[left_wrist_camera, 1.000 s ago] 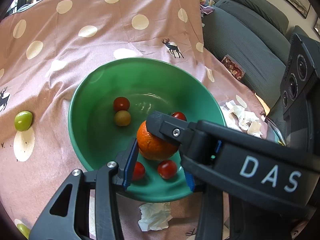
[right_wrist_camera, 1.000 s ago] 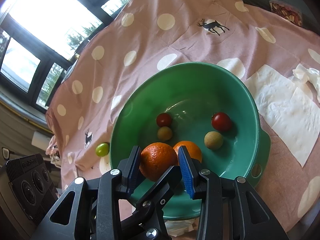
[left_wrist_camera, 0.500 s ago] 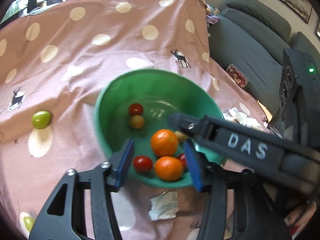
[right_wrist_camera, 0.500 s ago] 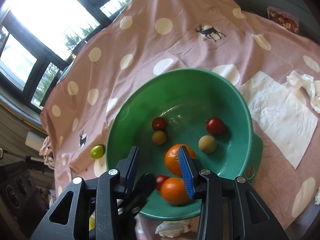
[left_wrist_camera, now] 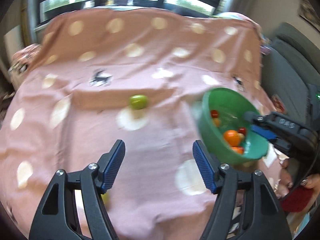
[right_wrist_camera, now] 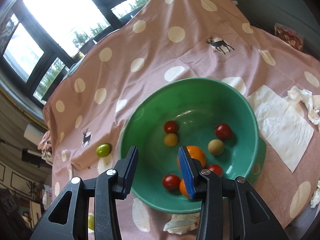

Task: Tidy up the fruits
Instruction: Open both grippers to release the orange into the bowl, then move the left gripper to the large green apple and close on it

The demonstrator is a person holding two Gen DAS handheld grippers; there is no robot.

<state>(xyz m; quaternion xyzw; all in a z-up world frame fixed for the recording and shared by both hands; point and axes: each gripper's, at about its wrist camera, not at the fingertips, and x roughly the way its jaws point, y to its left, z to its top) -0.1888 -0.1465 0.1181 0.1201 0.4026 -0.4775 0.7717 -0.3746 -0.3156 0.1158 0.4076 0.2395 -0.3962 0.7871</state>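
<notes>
My left gripper (left_wrist_camera: 159,150) hangs over the pink dotted cloth (left_wrist_camera: 160,64); its jaws are opening with nothing between them. A green fruit (left_wrist_camera: 138,102) lies on the cloth ahead of it. The green bowl (left_wrist_camera: 208,124) sits off to its right and holds an orange (left_wrist_camera: 231,137). My right gripper (right_wrist_camera: 158,152) is open and empty above the near rim of the bowl (right_wrist_camera: 128,128). Inside lie two oranges (right_wrist_camera: 195,154), several red tomatoes (right_wrist_camera: 171,127) and two yellowish fruits (right_wrist_camera: 215,147). The green fruit (right_wrist_camera: 103,150) lies left of the bowl.
White napkins (right_wrist_camera: 280,124) lie right of the bowl and a crumpled tissue (right_wrist_camera: 180,223) lies in front of it. Another green fruit (right_wrist_camera: 91,221) sits near the cloth's front edge. A grey sofa (left_wrist_camera: 290,70) borders the right side. A person's hand (left_wrist_camera: 308,184) holds the right gripper.
The left gripper let go of the orange, which now lies in the bowl, opened wide and swung left away from the bowl. The right gripper barely moved.
</notes>
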